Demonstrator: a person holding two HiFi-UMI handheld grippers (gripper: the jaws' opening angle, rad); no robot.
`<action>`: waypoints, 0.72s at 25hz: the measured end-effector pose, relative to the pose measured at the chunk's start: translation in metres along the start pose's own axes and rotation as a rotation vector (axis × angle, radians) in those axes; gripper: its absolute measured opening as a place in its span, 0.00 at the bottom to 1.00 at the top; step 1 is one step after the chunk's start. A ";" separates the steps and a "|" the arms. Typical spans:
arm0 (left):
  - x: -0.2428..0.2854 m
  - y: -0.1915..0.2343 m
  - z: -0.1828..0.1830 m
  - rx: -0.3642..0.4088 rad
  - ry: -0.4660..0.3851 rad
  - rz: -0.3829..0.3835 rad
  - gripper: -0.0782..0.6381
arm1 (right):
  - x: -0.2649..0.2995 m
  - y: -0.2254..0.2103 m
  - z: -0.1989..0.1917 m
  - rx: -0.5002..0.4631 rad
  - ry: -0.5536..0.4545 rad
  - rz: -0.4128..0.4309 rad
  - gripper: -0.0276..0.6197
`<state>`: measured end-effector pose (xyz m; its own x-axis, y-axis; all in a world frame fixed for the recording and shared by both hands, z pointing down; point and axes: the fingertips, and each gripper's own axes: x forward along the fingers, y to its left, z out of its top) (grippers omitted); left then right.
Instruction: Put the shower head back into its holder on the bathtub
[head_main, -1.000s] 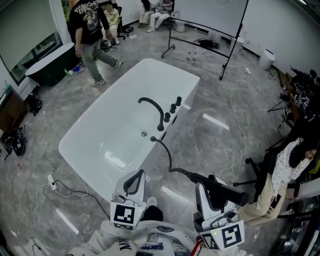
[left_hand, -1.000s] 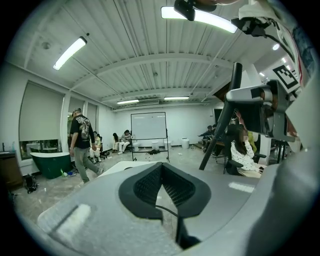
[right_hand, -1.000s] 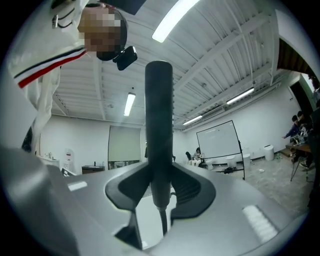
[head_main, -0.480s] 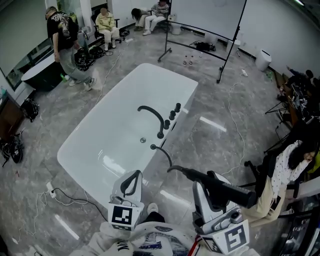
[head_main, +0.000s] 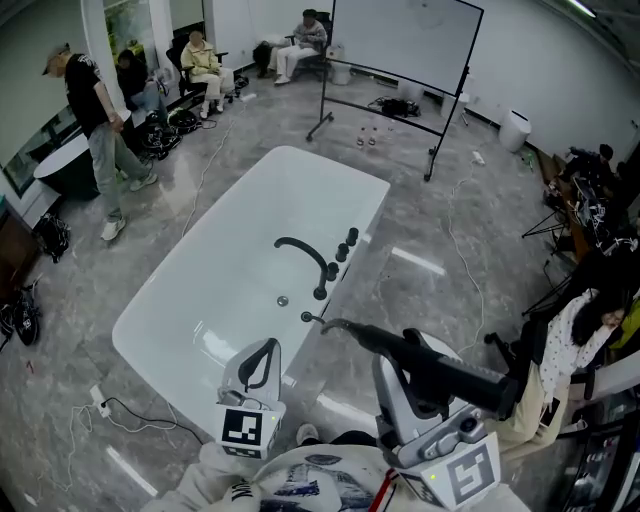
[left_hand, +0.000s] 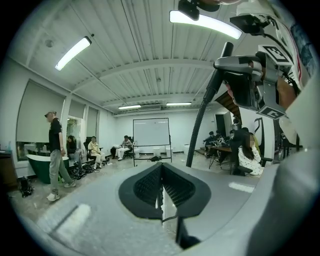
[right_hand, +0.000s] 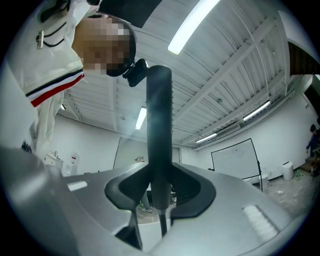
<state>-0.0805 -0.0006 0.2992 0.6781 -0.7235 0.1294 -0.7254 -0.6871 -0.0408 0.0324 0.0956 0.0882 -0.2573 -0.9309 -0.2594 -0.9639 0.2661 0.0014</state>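
The black shower head (head_main: 447, 377) lies across my right gripper (head_main: 418, 388), which is shut on its handle. In the right gripper view the handle (right_hand: 159, 135) stands upright between the jaws of that gripper (right_hand: 160, 194). Its black hose (head_main: 338, 326) runs to a fitting on the rim of the white bathtub (head_main: 195, 300), just below the curved black faucet (head_main: 305, 253) and its knobs (head_main: 341, 252). My left gripper (head_main: 262, 363) is shut on nothing, low over the tub's near corner. The left gripper view shows the left gripper (left_hand: 161, 192) with its pads pressed together.
A rolling whiteboard (head_main: 405, 45) stands beyond the tub. A person (head_main: 95, 125) stands at the left beside a dark tub (head_main: 55, 165), and others sit at the back. A person on a chair (head_main: 570, 345) is at the right. Cables (head_main: 110, 400) trail over the grey floor.
My right gripper has carried the shower head up and left, toward the tub rim, and the hose has bent with it. The person at the left has walked farther left.
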 end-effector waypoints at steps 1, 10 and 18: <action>0.002 0.002 0.003 -0.002 -0.004 0.003 0.10 | 0.005 -0.001 0.000 -0.008 -0.003 0.005 0.26; 0.022 0.017 0.010 -0.002 -0.007 0.028 0.10 | 0.042 -0.012 -0.012 -0.007 0.001 0.047 0.26; 0.041 0.031 0.003 -0.019 0.003 0.069 0.10 | 0.064 -0.024 -0.033 0.010 0.028 0.084 0.26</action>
<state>-0.0745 -0.0520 0.3008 0.6258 -0.7691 0.1299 -0.7727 -0.6340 -0.0310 0.0371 0.0208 0.1035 -0.3391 -0.9118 -0.2316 -0.9382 0.3458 0.0125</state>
